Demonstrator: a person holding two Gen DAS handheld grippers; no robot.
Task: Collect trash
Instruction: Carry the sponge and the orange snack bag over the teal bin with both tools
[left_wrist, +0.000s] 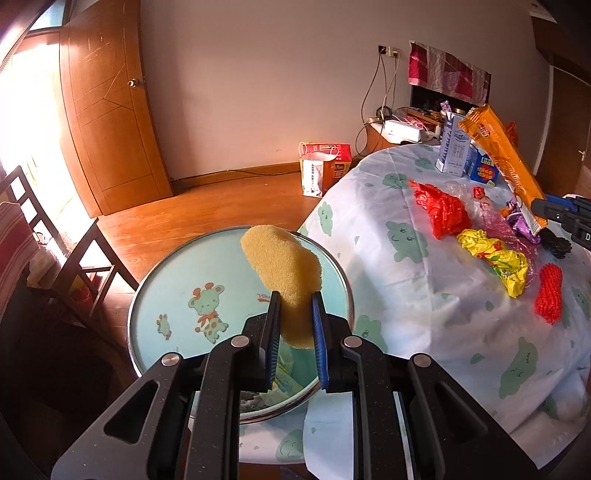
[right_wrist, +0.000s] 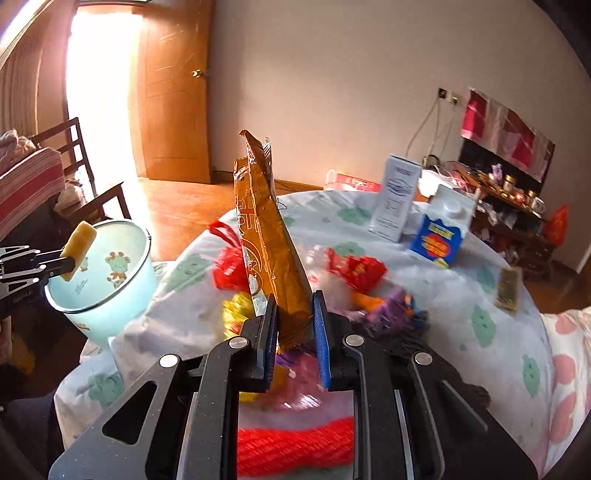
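Sponge (left_wrist: 282, 266): sticking up tilted from the left tongs (left_wrist: 295, 321), which are clamping its lower end; it is hanging over the bucket (left_wrist: 166, 288).
Wrapper (right_wrist: 271, 236): standing upright in the right tongs (right_wrist: 295, 321), which are pinching its bottom edge above the tabletop (right_wrist: 461, 302).
Bucket: sitting at the tabletop's 9 o'clock edge in the right view.
Litter: red bag (left_wrist: 439, 210), yellow wrapper (left_wrist: 495, 258) and red net (left_wrist: 549, 293) are lying near 3 o'clock in the left view.
Cartons (left_wrist: 465, 155): standing at 1 o'clock, far side.

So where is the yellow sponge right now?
The yellow sponge is pinched in the left gripper, held over the light blue bucket that sits beside the table's left edge, away from the wrappers.
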